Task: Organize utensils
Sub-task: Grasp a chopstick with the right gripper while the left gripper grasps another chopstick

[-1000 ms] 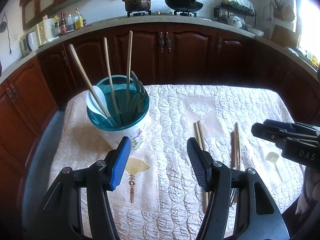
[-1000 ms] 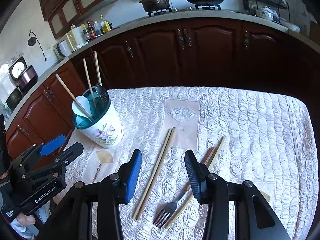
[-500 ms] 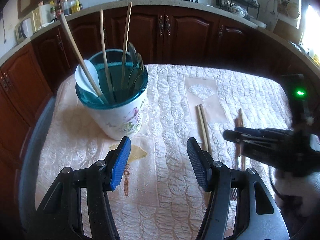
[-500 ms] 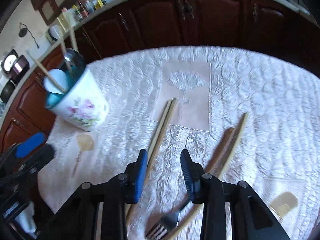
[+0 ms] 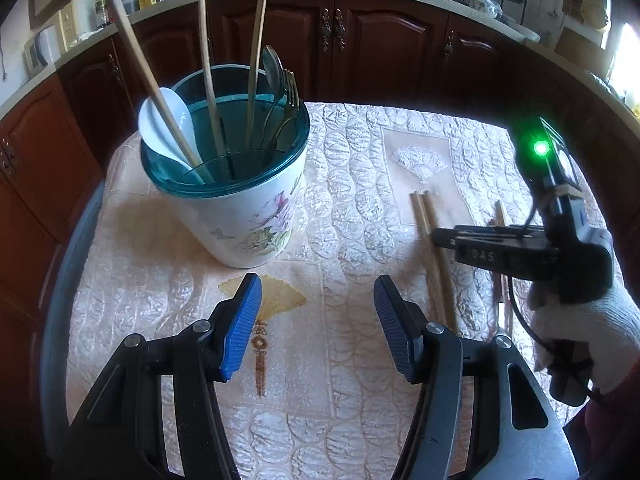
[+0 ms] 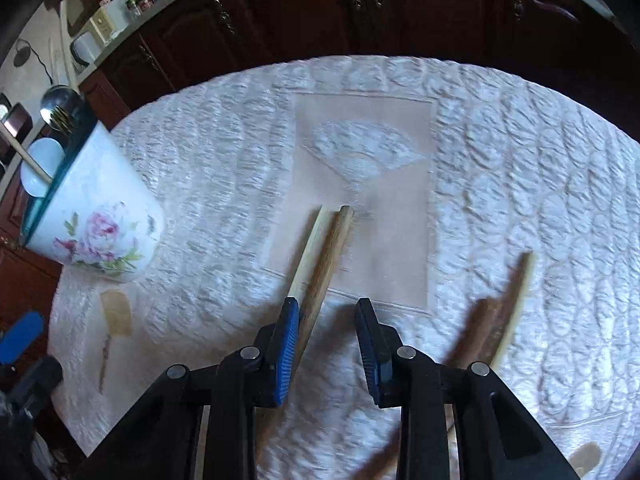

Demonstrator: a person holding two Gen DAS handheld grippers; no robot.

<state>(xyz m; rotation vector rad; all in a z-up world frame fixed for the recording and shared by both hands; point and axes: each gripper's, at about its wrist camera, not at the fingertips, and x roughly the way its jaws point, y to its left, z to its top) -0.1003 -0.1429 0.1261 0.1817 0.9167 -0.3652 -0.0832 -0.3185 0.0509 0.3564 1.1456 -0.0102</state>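
A white floral utensil holder with a teal rim [image 5: 244,216] stands at the table's left and holds chopsticks, a white spoon, a metal spoon and a fork; it also shows in the right wrist view [image 6: 100,224]. A pair of wooden chopsticks [image 6: 320,256] lies mid-table, also seen in the left wrist view [image 5: 434,256]. My right gripper [image 6: 328,320] is open, low over that pair, with one chopstick between its pads. A second pair [image 6: 508,304] lies to the right. My left gripper [image 5: 318,312] is open and empty, just in front of the holder.
The table wears a white quilted cloth [image 6: 520,168] with fan motifs. Dark wooden cabinets [image 5: 380,48] and a countertop with bottles and a dish rack curve behind it. The right gripper's body [image 5: 520,248] and a gloved hand show at the left view's right side.
My right gripper dropped toward the middle chopstick pair and narrowed its jaws somewhat. The fork by the second pair left its view. My left gripper moved closer to the holder.
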